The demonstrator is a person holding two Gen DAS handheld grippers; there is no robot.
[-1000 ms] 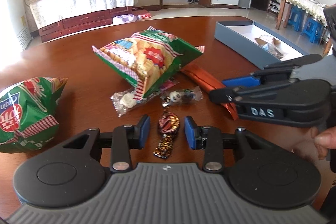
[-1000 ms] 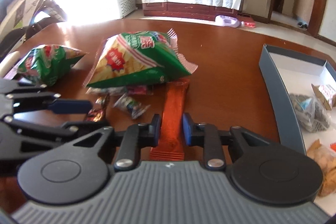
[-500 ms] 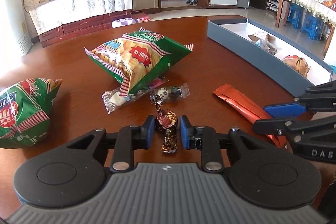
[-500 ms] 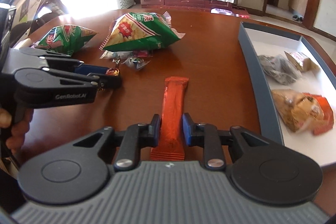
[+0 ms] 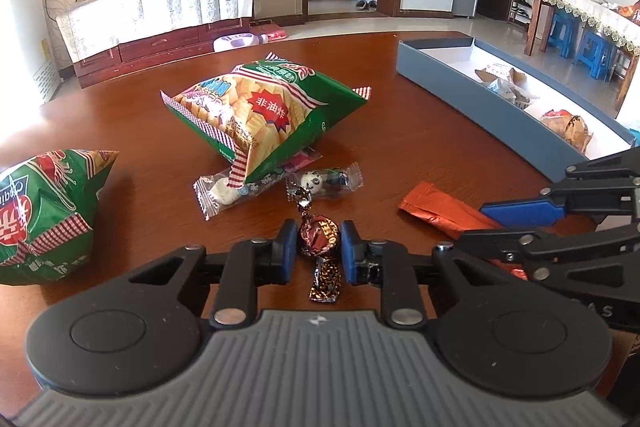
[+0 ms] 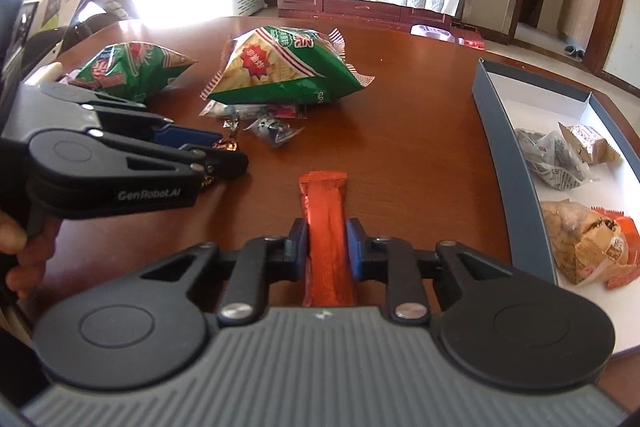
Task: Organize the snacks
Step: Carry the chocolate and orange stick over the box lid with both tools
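Observation:
A toffee candy [image 5: 320, 237] in a shiny brown twist wrapper lies between the blue pads of my left gripper [image 5: 318, 239]. The jaws are still closing and the pads touch its sides. In the right wrist view the same gripper [image 6: 228, 151] comes in from the left with the candy [image 6: 226, 145] at its tips. My right gripper [image 6: 327, 247] is shut on an orange stick packet [image 6: 324, 203] that points away along the wooden table. The left wrist view shows this gripper [image 5: 480, 223] at the right, over the packet [image 5: 436, 211].
A grey-blue box [image 6: 504, 163] at the right holds several wrapped snacks. Two green chip bags [image 5: 264, 111] [image 5: 36, 215] lie on the table. A panda candy [image 5: 324, 181] and a white wrapped sweet [image 5: 224, 191] sit just beyond the left gripper. A hand [image 6: 16, 251] grips the left handle.
The left jaws have narrowed onto the toffee candy. The right gripper has slid the orange packet away from the snack pile, toward the box.

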